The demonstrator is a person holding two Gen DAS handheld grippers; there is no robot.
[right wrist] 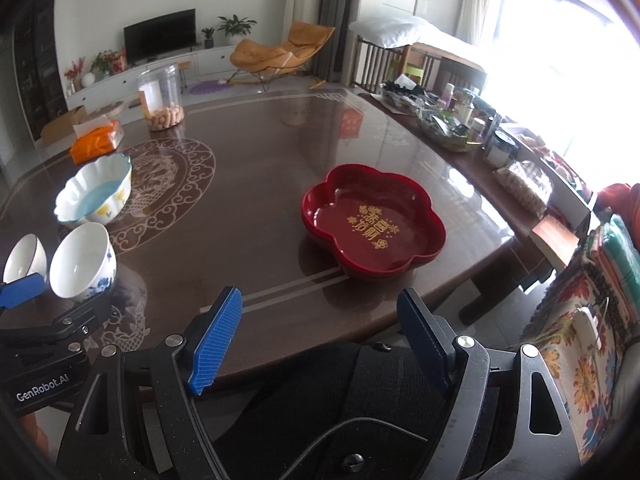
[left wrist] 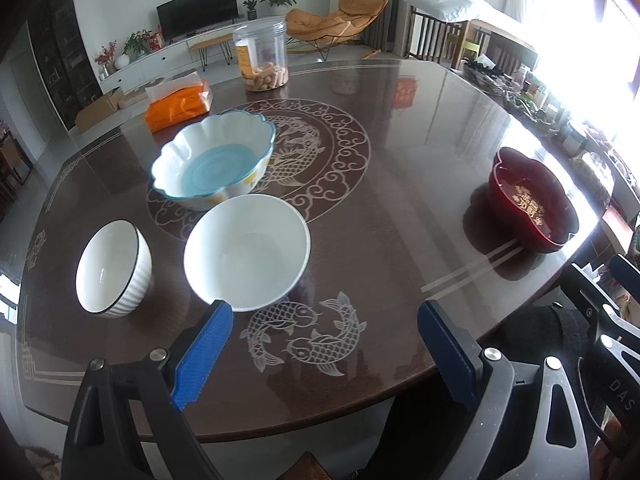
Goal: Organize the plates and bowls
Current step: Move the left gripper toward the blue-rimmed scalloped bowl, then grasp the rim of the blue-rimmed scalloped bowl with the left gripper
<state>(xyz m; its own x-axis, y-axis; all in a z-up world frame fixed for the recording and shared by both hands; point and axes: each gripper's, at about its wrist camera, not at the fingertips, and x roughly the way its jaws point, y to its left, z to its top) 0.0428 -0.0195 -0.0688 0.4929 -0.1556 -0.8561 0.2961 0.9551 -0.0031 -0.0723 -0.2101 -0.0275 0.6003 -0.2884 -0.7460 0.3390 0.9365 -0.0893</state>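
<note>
We hold our left gripper (left wrist: pixel 325 354) low over the near edge of the dark table (left wrist: pixel 400 208), its blue pads spread wide with nothing between them. Just ahead of its left pad sits a plain white bowl (left wrist: pixel 247 252), and a smaller ribbed bowl (left wrist: pixel 114 269) stands to the left of that, a little apart. Behind them, on the round carved pattern, rests a scalloped bowl (left wrist: pixel 214 160) with a blue inside. Our right gripper (right wrist: pixel 320 344) hangs off the table's near edge, jaws likewise wide and holding nothing. Ahead of it lies the red flower-shaped plate (right wrist: pixel 374 222), well apart from the three bowls on the left. At the far side stand a clear jar (left wrist: pixel 264 58) and an orange tissue pack (left wrist: pixel 178 105).
</note>
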